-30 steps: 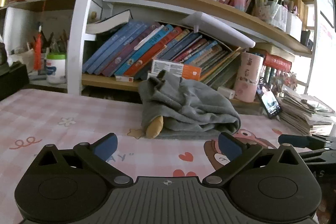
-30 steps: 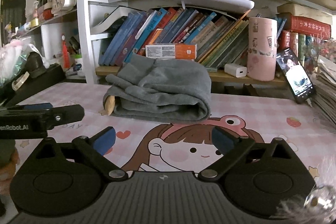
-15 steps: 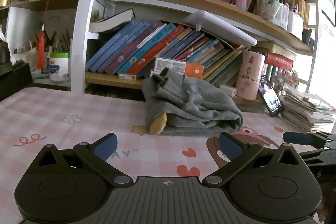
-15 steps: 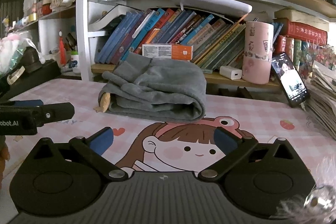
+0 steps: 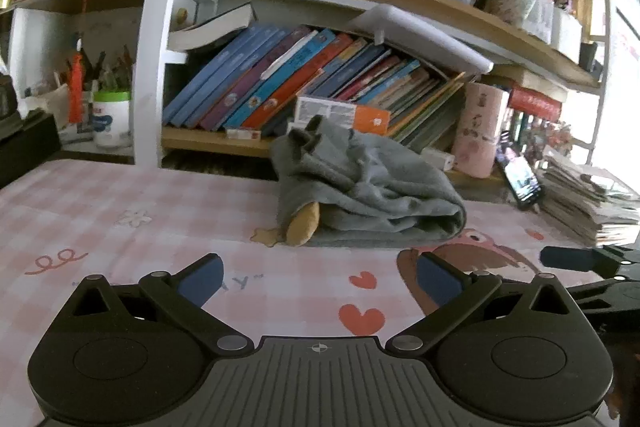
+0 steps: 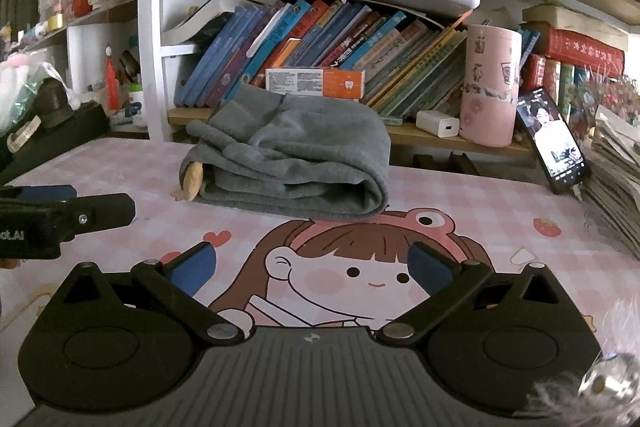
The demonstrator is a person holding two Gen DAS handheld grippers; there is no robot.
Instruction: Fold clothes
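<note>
Jaws on both grippers are standing wide apart and holding nothing: the left gripper [image 5: 318, 273] and the right gripper [image 6: 312, 265] are hovering low over the pink checked table [image 5: 120, 203], side by side, each showing in the edge of the other's view. Well ahead of them, the grey garment [image 6: 296, 163] is lying toward the back of the table, just in front of the bookshelf [image 6: 400, 135], bundled into a thick, loose roll with a rounded fold facing the right gripper and rumpled ends sticking up on the left. Something tan [image 5: 304, 225] is peeking out from under its left end; what it is cannot be told. The fabric is looking soft, fleecy and fairly thick, so it is likely sagging and sliding on itself rather than holding a shape, and a pinch on one layer may be dragging the rest along. Sensible holds are looking like the two loose corners or the raised ends on the left side, one per gripper, so the bundle can be spread flat before folding.
</note>
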